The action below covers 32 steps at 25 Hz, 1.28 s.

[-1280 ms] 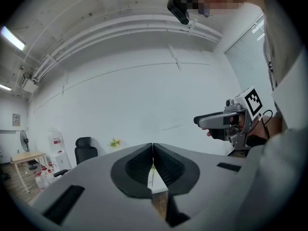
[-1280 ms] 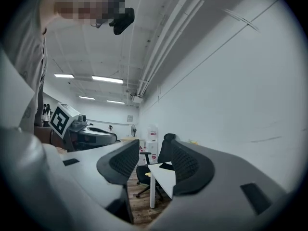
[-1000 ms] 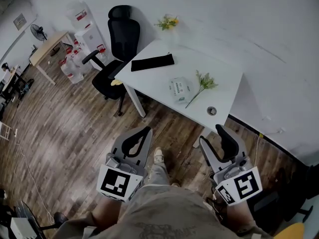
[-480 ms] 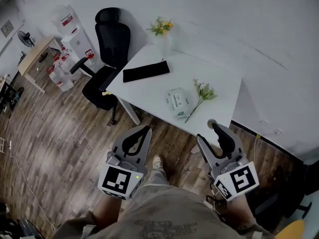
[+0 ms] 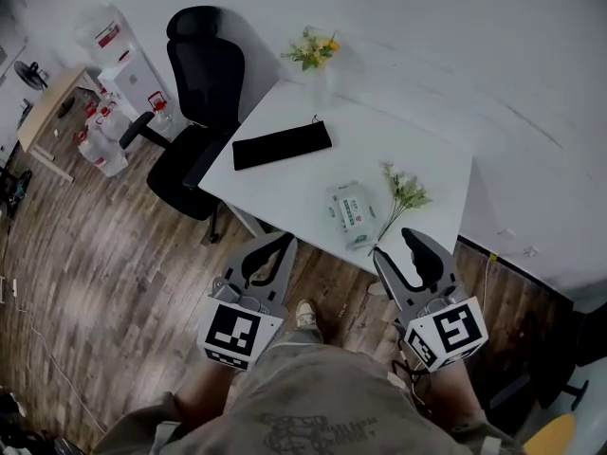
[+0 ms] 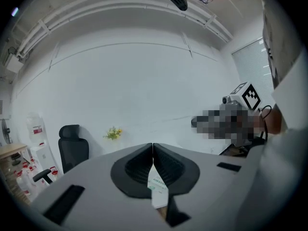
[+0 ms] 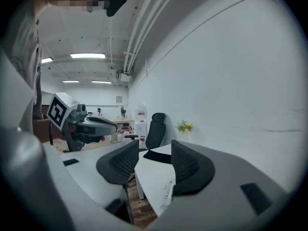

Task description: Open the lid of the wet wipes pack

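The wet wipes pack (image 5: 352, 214), white with pale green print, lies flat near the front edge of the white table (image 5: 285, 192). Both grippers hang in front of that edge over the wooden floor and touch nothing. My left gripper (image 5: 283, 243) is left of the pack with its tips closed together and nothing held. In the left gripper view the pack (image 6: 157, 184) shows below the closed tips (image 6: 152, 148). My right gripper (image 5: 396, 246) stands open just below and right of the pack. In the right gripper view the pack (image 7: 168, 191) sits low between the parted fingers (image 7: 155, 150).
A black pouch (image 5: 282, 145) lies at the table's left, a flower sprig (image 5: 403, 197) right of the pack, a vase of yellow flowers (image 5: 313, 50) at the back edge. A black office chair (image 5: 194, 93) stands left of the table, with a water dispenser (image 5: 114, 45) beyond.
Both grippers have moved toward the table, which now lies much nearer to their tips. The jaws keep the same stance, and the pack has not moved on the table.
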{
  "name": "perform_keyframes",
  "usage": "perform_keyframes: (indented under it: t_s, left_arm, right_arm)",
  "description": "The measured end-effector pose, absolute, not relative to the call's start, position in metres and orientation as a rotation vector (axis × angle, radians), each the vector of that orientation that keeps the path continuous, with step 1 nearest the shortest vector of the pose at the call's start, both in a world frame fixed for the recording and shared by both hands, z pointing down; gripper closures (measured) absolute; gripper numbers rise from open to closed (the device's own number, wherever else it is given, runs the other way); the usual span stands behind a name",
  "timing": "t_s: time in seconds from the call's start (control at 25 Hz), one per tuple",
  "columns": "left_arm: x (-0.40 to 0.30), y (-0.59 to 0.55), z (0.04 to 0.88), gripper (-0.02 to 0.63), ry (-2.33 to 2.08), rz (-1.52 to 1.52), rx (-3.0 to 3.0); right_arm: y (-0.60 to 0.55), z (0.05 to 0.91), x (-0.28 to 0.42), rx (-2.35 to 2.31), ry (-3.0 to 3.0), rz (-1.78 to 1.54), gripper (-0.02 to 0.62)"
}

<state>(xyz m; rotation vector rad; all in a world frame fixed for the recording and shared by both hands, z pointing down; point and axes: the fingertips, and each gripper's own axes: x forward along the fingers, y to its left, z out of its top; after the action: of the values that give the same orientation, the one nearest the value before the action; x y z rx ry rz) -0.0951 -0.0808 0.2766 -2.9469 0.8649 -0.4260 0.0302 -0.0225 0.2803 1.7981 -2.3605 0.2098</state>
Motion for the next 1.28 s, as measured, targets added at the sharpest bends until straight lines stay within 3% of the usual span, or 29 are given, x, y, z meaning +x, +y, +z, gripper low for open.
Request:
perform_keyframes:
  t_s: [0.76,1.28]
  left_arm:
    - [-0.071,-0.176,0.342,0.588,0.896,-0.649,-2.993]
    - [-0.025,-0.199,0.427,0.588,0.841,-0.869,-3.083]
  right_arm:
    - [-0.123,0.359,0.063,1.725,-2.222,0.378,0.387]
    - [-0.17,0.463,0.08,1.623,-2.111,0.557,0.377]
